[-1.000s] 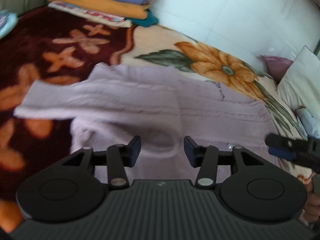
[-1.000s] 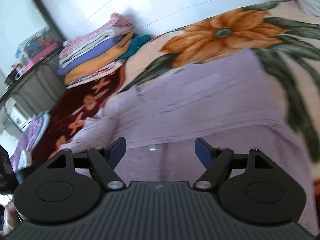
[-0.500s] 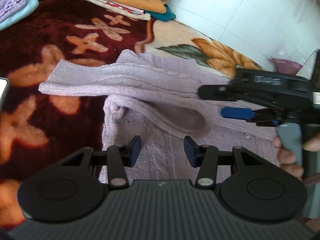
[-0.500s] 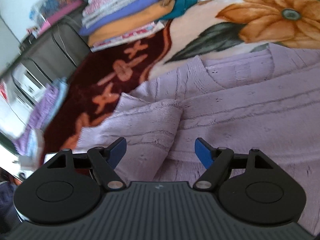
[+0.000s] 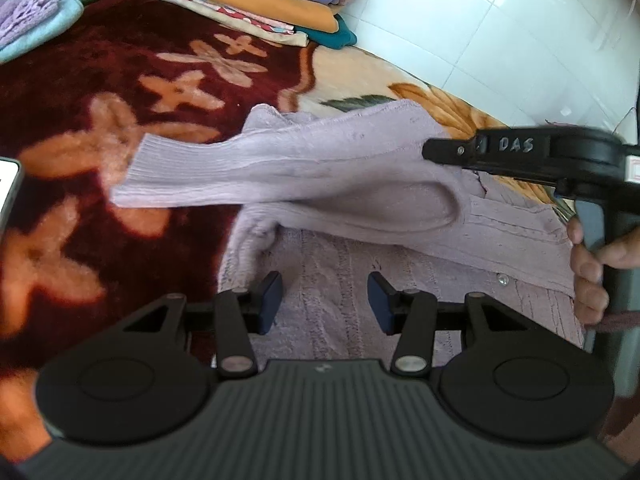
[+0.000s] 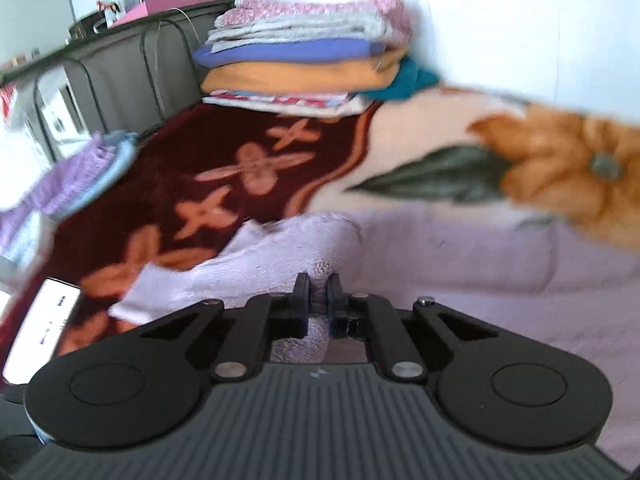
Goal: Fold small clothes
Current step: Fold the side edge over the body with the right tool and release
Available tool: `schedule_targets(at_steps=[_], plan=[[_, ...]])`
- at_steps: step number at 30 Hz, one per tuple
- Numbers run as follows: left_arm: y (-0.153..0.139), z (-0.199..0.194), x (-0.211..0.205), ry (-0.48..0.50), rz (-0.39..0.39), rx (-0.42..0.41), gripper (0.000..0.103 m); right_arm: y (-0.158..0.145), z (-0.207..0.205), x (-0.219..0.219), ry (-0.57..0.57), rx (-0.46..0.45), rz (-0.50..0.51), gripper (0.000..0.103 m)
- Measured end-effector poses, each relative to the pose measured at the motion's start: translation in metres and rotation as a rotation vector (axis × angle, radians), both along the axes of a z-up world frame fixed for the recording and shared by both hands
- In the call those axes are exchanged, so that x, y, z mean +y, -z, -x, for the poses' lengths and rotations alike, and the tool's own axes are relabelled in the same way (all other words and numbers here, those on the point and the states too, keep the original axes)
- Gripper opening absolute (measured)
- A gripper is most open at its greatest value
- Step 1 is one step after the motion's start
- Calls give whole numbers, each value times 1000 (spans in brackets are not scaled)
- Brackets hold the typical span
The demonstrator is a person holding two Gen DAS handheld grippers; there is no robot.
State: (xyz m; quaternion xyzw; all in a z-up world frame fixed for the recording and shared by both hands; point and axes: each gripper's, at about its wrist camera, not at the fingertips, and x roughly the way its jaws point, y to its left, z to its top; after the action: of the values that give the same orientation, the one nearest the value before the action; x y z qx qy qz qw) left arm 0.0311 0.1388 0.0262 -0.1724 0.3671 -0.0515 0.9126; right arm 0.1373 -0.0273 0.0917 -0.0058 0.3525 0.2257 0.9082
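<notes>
The lilac cardigan (image 5: 400, 280) lies spread on the floral blanket (image 5: 120, 80) of the bed, body flat, one sleeve (image 5: 248, 172) lifted off it. The right gripper (image 6: 318, 290) has its jaws closed on a pinch of the knit near the sleeve's shoulder end; in the left wrist view the same gripper (image 5: 432, 152) enters from the right and the sleeve hangs from it. The sleeve's long axis runs leftward from that pinch, cuff out over the dark red part of the blanket. The left gripper (image 5: 325, 300) hovers above the cardigan's lower body, jaws well apart and holding nothing. The cuff lies ahead and to the left of it, so the left gripper appears nearer to the free end. No containers are involved; a stack of folded clothes (image 5: 256, 0) rests at the far edge of the bed, and a phone (image 6: 40, 328) lies on the blanket.
</notes>
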Motion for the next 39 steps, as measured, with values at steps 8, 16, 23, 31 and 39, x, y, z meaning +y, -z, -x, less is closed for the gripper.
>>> schedule_targets(at_steps=[8, 16, 23, 31, 39], plan=[[-7, 5, 3, -4, -8, 1, 49, 44, -13, 2, -20, 97, 125, 17], [-19, 15, 12, 1, 5, 21, 50, 5, 21, 19, -84, -27, 74, 66], [-13, 21, 17, 2, -2, 60, 50, -6, 49, 63, -301, -63, 108, 67], [-8, 22, 19, 8, 20, 61, 50, 16, 36, 92, -339, 20, 111, 67], [-5, 22, 16, 18, 14, 55, 50, 31, 26, 102, -323, 70, 106, 14]])
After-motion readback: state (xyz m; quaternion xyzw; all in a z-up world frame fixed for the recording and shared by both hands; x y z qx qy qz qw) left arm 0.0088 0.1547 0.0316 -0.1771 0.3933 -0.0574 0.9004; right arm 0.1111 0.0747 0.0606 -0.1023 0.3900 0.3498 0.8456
